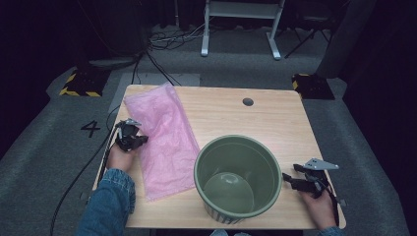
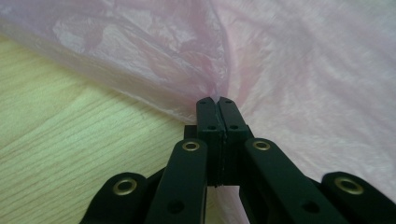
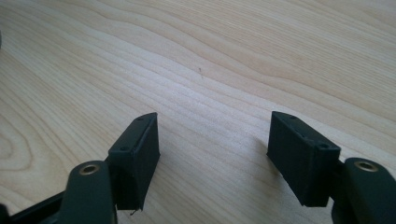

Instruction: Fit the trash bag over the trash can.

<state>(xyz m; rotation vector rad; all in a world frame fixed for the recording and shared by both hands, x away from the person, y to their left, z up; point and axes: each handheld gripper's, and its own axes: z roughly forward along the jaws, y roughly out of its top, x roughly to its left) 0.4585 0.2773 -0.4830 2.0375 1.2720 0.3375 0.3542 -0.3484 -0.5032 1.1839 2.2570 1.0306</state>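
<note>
a light wooden table with a round hole stands on grey carpet marked with a black number four, yellow-and-black striped blocks at its far corners, a white frame and loose cables behind in darkness.

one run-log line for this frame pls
left hand-held gripper: shut on pink bag edge | right hand-held gripper: open, empty, over table | green bucket: upright
</note>
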